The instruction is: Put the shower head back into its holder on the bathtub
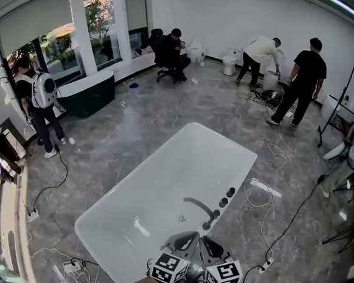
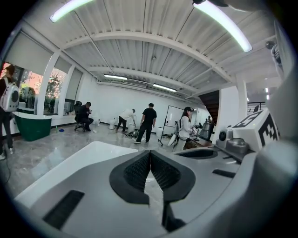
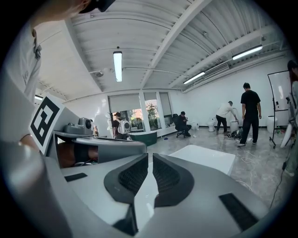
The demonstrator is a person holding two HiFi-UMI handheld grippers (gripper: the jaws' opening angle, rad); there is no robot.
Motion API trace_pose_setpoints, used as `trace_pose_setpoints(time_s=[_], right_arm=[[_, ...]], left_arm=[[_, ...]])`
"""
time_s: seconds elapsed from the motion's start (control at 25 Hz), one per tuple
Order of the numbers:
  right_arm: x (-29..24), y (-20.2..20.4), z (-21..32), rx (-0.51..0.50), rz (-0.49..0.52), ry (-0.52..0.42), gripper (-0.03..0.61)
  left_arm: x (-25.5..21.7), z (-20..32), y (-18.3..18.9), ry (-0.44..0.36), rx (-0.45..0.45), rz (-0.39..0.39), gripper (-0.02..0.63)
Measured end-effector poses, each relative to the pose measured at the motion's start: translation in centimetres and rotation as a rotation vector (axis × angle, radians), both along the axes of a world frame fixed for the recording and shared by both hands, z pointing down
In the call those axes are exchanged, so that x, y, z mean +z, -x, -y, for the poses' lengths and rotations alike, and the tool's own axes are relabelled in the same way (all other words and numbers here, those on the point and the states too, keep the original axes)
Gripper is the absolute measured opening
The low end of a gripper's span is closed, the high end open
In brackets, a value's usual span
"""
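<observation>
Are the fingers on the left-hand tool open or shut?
Shut: the left gripper has its two black fingers meeting at the tips, with nothing between them.

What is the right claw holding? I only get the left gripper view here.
Observer: Nothing. In the right gripper view, the right claw has its jaws slightly apart with nothing between them.
Operator: And where are the tub's fittings?
Observer: In the head view, dark knobs and a curved spout sit along the bathtub rim at the right, close in front of the person.
</observation>
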State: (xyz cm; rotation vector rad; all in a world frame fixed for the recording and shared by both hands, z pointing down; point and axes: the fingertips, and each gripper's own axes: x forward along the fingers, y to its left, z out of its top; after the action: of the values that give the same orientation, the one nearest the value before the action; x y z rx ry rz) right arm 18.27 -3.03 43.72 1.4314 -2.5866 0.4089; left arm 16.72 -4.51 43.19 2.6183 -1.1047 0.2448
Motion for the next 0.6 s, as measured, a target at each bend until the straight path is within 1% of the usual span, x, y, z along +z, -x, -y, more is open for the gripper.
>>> trace_pose_setpoints(time_s=[0.16, 0.28, 0.44, 0.6], right_arm=[[-0.3, -1.0, 0.0, 0.007, -0.008, -0.004, 0.041], [-0.6, -2.0, 0.0, 0.012, -0.040, -0.019, 0.015], [-1.0, -3.4, 0.2, 0.008, -0.055, -0.035, 0.014], [-1.5, -4.0, 0.6, -0.013, -0.052, -0.045, 0.014]], left_arm=[[-0.3, 0.0, -0.4, -0.004, -0.023, 0.000, 0.006], [-0.5, 0.1, -1.1, 0.000, -0.036, 0.003, 0.008], [-0.9, -0.1, -2.6, -0.011, -0.039, 0.010, 0.008], [-1.4, 0.2, -3.5, -0.016, -0.052, 0.019, 0.008]])
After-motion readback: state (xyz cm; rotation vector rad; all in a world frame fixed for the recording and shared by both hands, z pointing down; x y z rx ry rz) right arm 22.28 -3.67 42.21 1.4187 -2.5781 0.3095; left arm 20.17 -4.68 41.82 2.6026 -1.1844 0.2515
